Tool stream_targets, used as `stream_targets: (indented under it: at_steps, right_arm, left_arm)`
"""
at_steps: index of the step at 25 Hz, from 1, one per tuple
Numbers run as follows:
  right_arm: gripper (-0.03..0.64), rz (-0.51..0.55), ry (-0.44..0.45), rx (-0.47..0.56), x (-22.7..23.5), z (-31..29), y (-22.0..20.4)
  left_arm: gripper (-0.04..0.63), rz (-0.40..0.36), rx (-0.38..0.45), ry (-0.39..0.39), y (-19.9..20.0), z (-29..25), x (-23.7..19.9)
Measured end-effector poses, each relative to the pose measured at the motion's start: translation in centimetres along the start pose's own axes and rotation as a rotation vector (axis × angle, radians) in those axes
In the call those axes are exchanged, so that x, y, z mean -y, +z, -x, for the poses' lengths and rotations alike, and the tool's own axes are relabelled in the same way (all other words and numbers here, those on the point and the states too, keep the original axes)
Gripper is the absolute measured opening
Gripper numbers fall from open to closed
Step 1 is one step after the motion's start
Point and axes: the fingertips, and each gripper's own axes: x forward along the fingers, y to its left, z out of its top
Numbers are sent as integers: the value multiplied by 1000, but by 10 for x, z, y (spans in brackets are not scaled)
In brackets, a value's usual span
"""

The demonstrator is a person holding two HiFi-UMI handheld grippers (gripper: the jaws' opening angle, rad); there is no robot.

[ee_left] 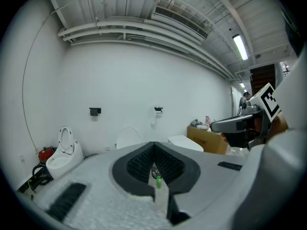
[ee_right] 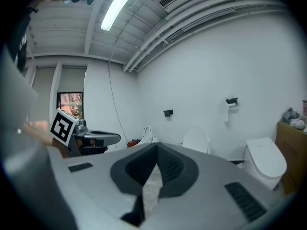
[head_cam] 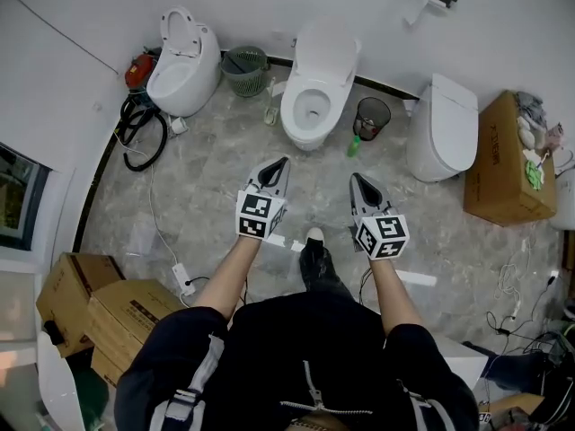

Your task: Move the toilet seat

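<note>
Head view: a grey marbled floor (head_cam: 207, 169) carries three toilets along the white wall (head_cam: 81, 7). The middle one's toilet seat (head_cam: 295, 97) lies well ahead of the left gripper (head_cam: 280, 164) and right gripper (head_cam: 357, 180).

Left gripper view: jaws pressed together, empty.

Right gripper view: jaws likewise closed on nothing.

Both forearms extended forward, side by side; left tool (head_cam: 282, 163) and right tool (head_cam: 354, 180) closed, empty.
</note>
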Motion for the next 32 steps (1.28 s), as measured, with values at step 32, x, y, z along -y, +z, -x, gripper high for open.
stream_targets:
  at_steps: [32]
  right_arm:
    - [3,-55,49,-17,157,-300,64]
  left_arm:
    - [0,20,-27,40,51,-285,-196]
